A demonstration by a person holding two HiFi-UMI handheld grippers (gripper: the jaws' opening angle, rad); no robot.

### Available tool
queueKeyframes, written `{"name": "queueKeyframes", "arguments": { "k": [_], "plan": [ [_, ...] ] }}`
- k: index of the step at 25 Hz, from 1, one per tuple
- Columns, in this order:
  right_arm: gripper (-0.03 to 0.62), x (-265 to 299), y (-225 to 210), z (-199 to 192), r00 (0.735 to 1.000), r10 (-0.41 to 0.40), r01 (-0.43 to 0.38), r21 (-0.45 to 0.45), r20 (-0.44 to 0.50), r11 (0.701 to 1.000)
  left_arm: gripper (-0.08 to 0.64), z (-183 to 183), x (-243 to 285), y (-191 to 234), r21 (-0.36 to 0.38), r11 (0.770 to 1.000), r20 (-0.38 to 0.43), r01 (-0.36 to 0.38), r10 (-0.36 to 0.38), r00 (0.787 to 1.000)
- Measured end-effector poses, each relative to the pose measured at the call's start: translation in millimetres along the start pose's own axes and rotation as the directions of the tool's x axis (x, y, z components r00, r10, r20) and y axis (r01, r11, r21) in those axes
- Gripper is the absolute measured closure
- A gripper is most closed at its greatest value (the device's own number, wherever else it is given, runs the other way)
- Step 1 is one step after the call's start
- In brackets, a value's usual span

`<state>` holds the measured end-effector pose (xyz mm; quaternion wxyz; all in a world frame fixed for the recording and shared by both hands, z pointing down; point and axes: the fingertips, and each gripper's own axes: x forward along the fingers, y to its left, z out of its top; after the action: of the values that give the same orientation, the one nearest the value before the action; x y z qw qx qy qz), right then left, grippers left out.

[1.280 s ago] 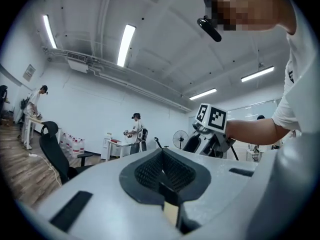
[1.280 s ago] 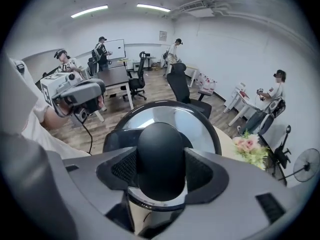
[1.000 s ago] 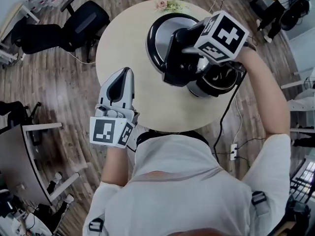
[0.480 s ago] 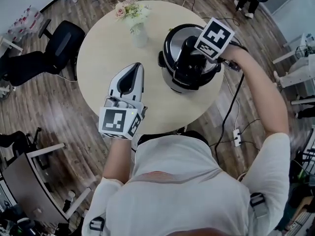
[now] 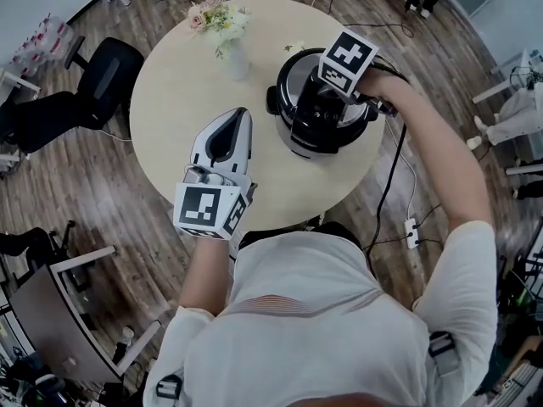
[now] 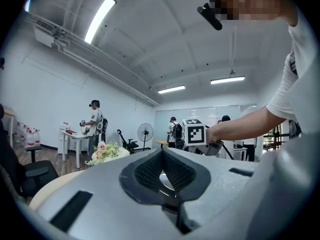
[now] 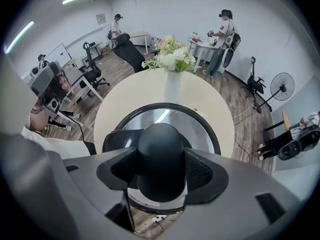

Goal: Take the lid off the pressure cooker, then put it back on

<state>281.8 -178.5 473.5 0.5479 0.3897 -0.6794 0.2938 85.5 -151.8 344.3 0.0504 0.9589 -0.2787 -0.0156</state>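
Observation:
The pressure cooker point(image 5: 339, 142) stands on the right side of the round table point(image 5: 178, 108). Its steel lid point(image 7: 165, 116) with a black rim covers the pot; whether it is fully seated I cannot tell. My right gripper point(image 5: 318, 113) points steeply down over it, and its pads press both sides of the black lid knob point(image 7: 161, 159). My left gripper point(image 5: 240, 117) hovers level over the table's near left part, well apart from the cooker. Its jaws are shut and nothing is between them point(image 6: 162, 171).
A white vase of flowers point(image 5: 229, 53) stands on the table's far side, left of the cooker. A black power cable point(image 5: 386, 185) runs off the table's right edge to a power strip point(image 5: 413, 231) on the floor. An office chair point(image 5: 106, 70) is at the left.
The right gripper carried the lid from beside the open pot and down over it; the pot is now covered. The left gripper shifted a little across the table, still shut.

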Motion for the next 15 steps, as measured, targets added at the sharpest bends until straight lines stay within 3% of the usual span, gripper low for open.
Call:
{"name": "queueKeyframes", "arguments": {
  "k": [5, 10, 15],
  "plan": [
    [0.31, 23, 0, -11, 0.998, 0.015, -0.014, 0.022, -0.057, 1.0, 0.554, -2, -2, 7, -0.013, 1.0, 0.001, -0.015, 0.015, 1.0],
    [0.31, 31, -1, -16, 0.998, 0.033, -0.03, 0.053, -0.045, 0.998, 0.554, -7, -1, 13, -0.026, 1.0, -0.005, -0.016, 0.016, 1.0],
    [0.311, 35, 1, -17, 0.997, 0.035, -0.036, -0.012, -0.071, 0.999, 0.554, -5, 6, 10, -0.029, 1.0, 0.0, 0.002, -0.002, 1.0]
  ]
}}
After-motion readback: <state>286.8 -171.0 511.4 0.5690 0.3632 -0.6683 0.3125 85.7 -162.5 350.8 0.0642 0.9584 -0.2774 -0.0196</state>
